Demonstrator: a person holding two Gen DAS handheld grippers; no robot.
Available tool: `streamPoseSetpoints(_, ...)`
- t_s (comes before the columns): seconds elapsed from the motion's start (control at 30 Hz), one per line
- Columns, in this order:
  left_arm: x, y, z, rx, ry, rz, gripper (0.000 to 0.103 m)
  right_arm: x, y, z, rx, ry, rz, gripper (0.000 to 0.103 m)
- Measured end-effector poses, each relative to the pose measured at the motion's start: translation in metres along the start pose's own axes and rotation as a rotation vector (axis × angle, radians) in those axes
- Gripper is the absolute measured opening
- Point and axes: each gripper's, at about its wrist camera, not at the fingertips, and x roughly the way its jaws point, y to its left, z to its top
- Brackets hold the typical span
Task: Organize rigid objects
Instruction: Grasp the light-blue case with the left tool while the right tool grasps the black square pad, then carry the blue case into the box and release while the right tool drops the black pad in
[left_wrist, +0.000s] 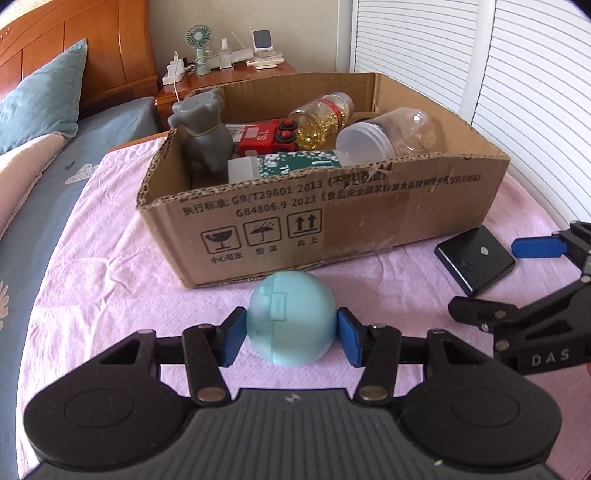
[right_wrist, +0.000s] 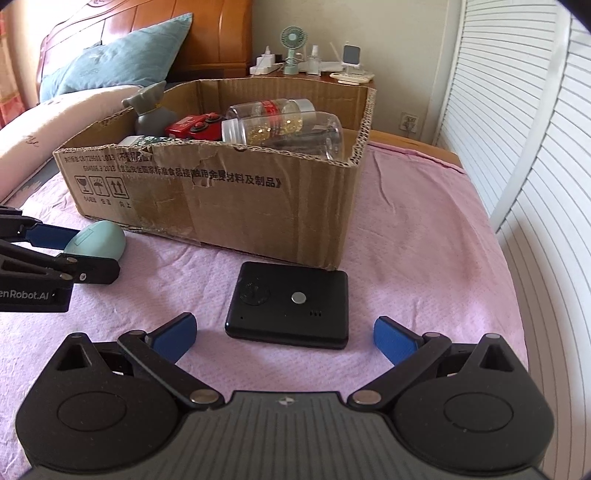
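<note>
Box (left_wrist: 369, 221) behind; left hand-held gripper (left_wrist: 291, 332) clamps egg (left_wrist: 291, 317), right (right_wrist: 286, 338) wide.

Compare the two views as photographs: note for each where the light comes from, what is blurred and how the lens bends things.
Left wrist view: daylight enters through the shutters; the teal egg-shaped case between the jaws looks soft and hazy, and the bed edge bows. Right wrist view: the shutters curve strongly; the black device is sharp and throws only a faint shadow.

Teal egg (left_wrist: 291, 317) on pink cloth; black flat case (right_wrist: 290, 304) beside (both before box).
</note>
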Motion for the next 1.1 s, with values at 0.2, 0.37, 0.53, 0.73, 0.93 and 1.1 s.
streamPoseSetpoints(0.2,0.001,0.003,-0.001,-0.039,-0.005,-0.003,0.053,0.003,0.003,0.007,-0.008,-0.019,0.0,0.093)
streamPoseSetpoints(0.37,0.002,0.004,-0.001,-0.046,-0.009,-0.002,0.053,0.001,0.003,0.011,0.005,-0.019,-0.021,0.078)
streamPoseSetpoints(0.53,0.002,0.004,-0.001,-0.064,-0.01,0.003,0.054,-0.004,0.002,0.011,0.03,0.006,-0.03,0.074)
streamPoseSetpoints(0.73,0.003,0.003,0.0,-0.102,-0.008,0.022,0.053,-0.005,0.004,0.009,0.03,0.008,-0.032,0.075)
streamPoseSetpoints(0.93,0.003,0.002,-0.001,-0.102,-0.015,0.03,0.052,-0.004,0.003,0.008,0.024,0.003,-0.029,0.075)
streamPoseSetpoints(1.1,0.003,0.002,-0.001,-0.09,-0.01,0.023,0.052,-0.005,0.003,0.008,0.024,0.01,-0.025,0.075)
